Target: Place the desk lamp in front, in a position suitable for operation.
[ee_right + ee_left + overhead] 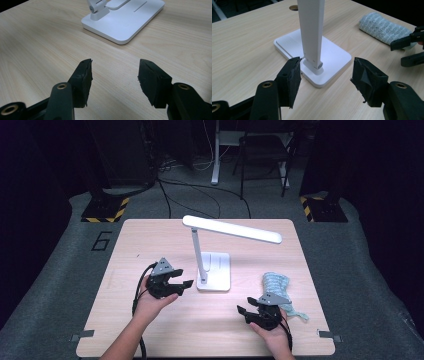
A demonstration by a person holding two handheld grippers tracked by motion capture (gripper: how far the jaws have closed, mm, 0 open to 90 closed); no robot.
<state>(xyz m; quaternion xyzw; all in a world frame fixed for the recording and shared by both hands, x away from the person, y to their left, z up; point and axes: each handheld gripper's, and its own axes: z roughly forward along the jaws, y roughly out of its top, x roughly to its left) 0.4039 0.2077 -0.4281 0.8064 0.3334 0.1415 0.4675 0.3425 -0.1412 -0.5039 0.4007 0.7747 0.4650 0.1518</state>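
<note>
- The white desk lamp (214, 270) is seen at the tabletop (150, 235) centre.
- The left gripper (184, 284), jaws apart and empty, is held at the lamp's 9 o'clock.
- The right gripper (242, 312), jaws apart and empty, is held at its 5 o'clock, beside a rolled cloth (276, 284).

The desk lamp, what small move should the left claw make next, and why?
Probably ease the left claw forward until its open jaws straddle the desk lamp at the foot of its upright post. The jaws stand apart with nothing between them, and in the left gripper view the post's hinge sits just ahead of the gap.
</note>
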